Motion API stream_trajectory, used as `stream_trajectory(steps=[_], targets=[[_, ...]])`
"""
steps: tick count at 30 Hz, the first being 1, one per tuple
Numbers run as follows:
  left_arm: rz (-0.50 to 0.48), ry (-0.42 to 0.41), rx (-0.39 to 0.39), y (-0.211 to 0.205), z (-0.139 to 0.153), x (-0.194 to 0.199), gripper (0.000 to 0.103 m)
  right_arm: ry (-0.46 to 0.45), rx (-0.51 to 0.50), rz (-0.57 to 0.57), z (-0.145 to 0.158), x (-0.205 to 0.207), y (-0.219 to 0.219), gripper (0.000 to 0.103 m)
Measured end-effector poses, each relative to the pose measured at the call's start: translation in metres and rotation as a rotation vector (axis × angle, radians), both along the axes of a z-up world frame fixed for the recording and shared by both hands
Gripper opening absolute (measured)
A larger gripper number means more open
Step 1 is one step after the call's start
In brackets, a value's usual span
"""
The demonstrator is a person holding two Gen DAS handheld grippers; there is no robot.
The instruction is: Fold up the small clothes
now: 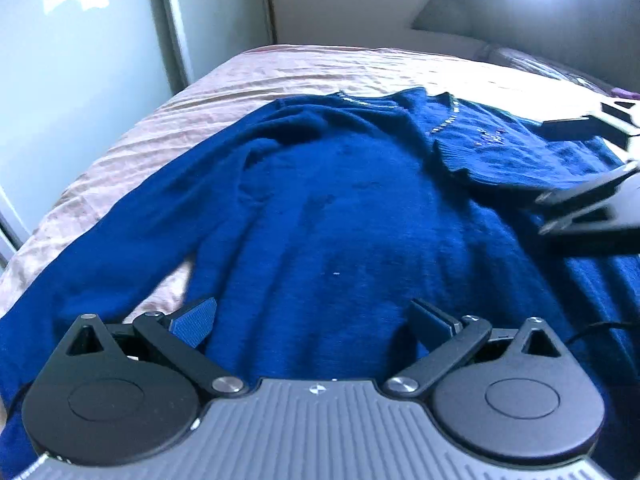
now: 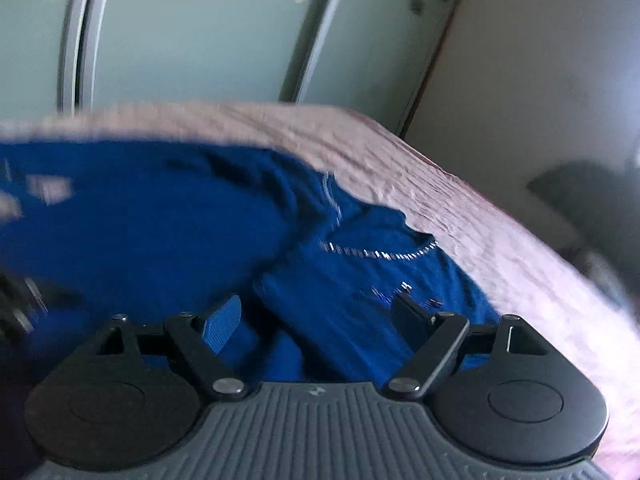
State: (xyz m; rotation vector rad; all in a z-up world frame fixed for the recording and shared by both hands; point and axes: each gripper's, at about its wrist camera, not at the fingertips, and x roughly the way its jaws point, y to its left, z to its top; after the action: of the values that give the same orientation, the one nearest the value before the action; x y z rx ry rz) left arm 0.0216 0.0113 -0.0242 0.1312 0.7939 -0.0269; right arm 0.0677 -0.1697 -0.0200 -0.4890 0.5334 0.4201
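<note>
- Blue sweater lies spread on the bed, ahead of the left hand-held gripper, jaws apart, empty
- One side folded in beside the right hand-held gripper, jaws apart
- Other sleeve and final folds seem left

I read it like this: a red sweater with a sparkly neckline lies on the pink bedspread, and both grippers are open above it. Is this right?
One detail is wrong: the sweater is dark blue, not red, as the left wrist view shows plainly. The rest holds: its sparkly neckline shows, it lies on the pink bedspread, and the left gripper and right gripper are both open above it.
</note>
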Motion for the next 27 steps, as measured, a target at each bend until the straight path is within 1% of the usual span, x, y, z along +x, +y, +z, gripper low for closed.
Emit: stream_trajectory(steps=[2,4,5,6,7,8,9,10,11,15,17,19,22,27], targets=[[-0.017,0.000,0.012,-0.005,-0.001,-0.002,0.102,-0.035,-0.094,0.005,-0.012,0.002,0.010,0.081],[-0.023,-0.001,0.022,-0.006,-0.002,-0.004,0.102,-0.051,-0.123,0.010,-0.021,0.007,0.017,0.070],[-0.023,0.000,0.023,-0.005,-0.002,-0.004,0.102,-0.047,-0.113,0.007,-0.023,0.011,0.020,0.059],[-0.020,0.001,0.020,-0.004,-0.002,-0.003,0.102,-0.037,-0.090,-0.005,-0.023,0.018,0.021,0.045],[-0.016,0.003,0.014,-0.002,-0.002,-0.003,0.102,-0.021,-0.059,-0.023,-0.024,0.025,0.022,0.034],[-0.012,0.004,0.008,0.000,-0.002,-0.002,0.102,0.004,-0.023,-0.041,-0.023,0.032,0.021,0.015],[-0.007,0.005,0.004,0.002,-0.002,-0.001,0.102,0.037,0.031,-0.063,-0.021,0.040,0.019,0.009],[-0.001,0.005,0.002,0.004,-0.002,-0.001,0.102,0.053,0.093,-0.084,-0.017,0.047,0.015,0.009],[0.005,0.004,0.001,0.006,-0.002,-0.001,0.102,0.054,0.137,-0.102,-0.014,0.051,0.010,0.008],[0.029,0.012,-0.012,0.012,-0.003,0.002,0.102,0.044,0.345,-0.219,0.014,0.072,-0.009,0.007],[0.028,0.013,-0.023,0.013,-0.002,0.001,0.102,0.034,0.419,-0.252,0.028,0.082,-0.011,0.007],[0.020,0.009,-0.018,0.011,-0.002,0.000,0.102,0.010,0.459,-0.258,0.042,0.088,-0.006,0.007],[0.012,0.000,-0.004,0.011,-0.001,-0.003,0.102,-0.013,0.492,-0.219,0.061,0.091,0.013,0.007],[0.026,-0.009,0.004,0.016,0.001,-0.005,0.102,-0.002,0.520,-0.124,0.074,0.100,0.059,0.007]])
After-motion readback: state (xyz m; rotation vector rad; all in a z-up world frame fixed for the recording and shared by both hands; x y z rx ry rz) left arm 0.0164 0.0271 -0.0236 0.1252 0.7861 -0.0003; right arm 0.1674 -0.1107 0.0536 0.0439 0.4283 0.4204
